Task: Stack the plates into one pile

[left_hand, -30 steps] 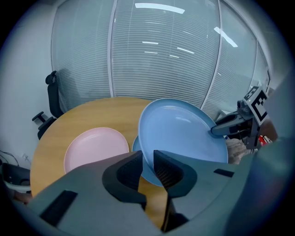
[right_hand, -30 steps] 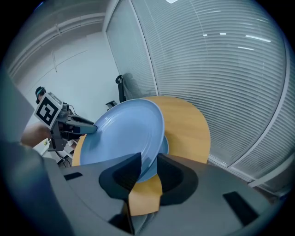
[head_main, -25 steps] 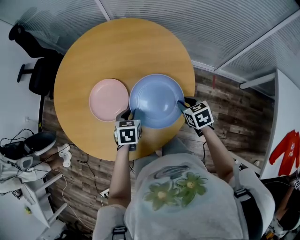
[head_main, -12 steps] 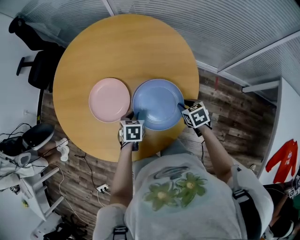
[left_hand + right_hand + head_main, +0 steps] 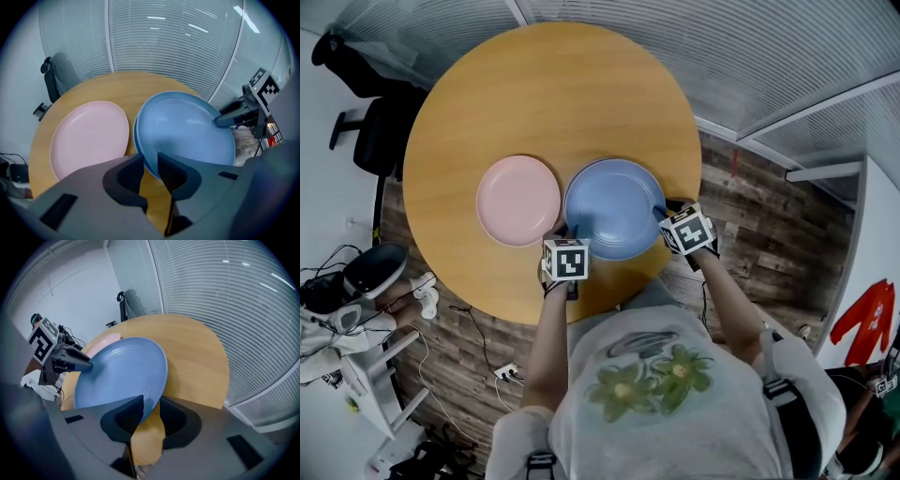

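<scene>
A blue plate (image 5: 614, 206) lies over the near right part of the round wooden table (image 5: 553, 94). My left gripper (image 5: 570, 232) is shut on its near-left rim, which runs between the pads in the left gripper view (image 5: 150, 157). My right gripper (image 5: 662, 212) is shut on the plate's right rim (image 5: 151, 399). A pink plate (image 5: 518, 200) lies flat on the table just left of the blue one, the two rims almost touching. Both plates also show in the gripper views: blue plate (image 5: 187, 131), pink plate (image 5: 89, 136), blue plate (image 5: 122, 371), pink plate (image 5: 105, 340).
A black office chair (image 5: 366, 131) stands at the table's left edge. Cables and white gear (image 5: 356, 309) lie on the wood floor at the left. Glass walls with blinds run behind the table. The table's edge is close under both grippers.
The blue plate has come down closer to the table and looks smaller from the head view. Both grippers have stayed on its rim and moved with it.
</scene>
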The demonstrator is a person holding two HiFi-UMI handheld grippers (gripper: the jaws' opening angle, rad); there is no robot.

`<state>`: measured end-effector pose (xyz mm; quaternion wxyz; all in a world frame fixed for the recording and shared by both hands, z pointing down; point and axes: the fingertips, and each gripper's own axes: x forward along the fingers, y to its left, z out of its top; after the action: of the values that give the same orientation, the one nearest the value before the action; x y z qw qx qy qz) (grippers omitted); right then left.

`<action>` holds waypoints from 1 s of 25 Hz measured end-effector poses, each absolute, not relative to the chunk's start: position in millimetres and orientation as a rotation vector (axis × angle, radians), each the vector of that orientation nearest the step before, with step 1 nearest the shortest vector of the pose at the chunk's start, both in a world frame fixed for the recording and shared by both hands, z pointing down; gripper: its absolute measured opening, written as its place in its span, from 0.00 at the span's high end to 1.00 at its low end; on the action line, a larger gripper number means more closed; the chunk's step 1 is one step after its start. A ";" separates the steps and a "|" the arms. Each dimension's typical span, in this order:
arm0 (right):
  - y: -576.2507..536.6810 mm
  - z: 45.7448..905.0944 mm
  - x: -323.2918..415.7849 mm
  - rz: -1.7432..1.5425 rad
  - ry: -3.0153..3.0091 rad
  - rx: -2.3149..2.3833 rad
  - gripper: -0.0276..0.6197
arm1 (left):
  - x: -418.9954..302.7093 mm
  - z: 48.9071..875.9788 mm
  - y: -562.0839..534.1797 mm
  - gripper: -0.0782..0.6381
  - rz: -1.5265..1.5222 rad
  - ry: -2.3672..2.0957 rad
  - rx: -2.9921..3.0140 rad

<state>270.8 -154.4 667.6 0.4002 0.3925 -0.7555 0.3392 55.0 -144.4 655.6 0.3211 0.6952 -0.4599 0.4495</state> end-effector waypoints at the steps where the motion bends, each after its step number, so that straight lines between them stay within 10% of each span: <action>1: -154.3 669.1 271.3 0.855 -1.907 0.993 0.76 | 55.3 656.8 -144.4 0.75 1.183 -1.208 1.825; 25: -166.2 664.2 257.3 0.726 -1.802 1.122 0.76 | 35.3 652.9 -151.9 0.67 1.237 -1.173 1.931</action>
<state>257.3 -166.2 664.2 0.4343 0.4504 -0.7235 0.2916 35.3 -151.9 652.9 0.2793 0.7199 -0.4372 0.4611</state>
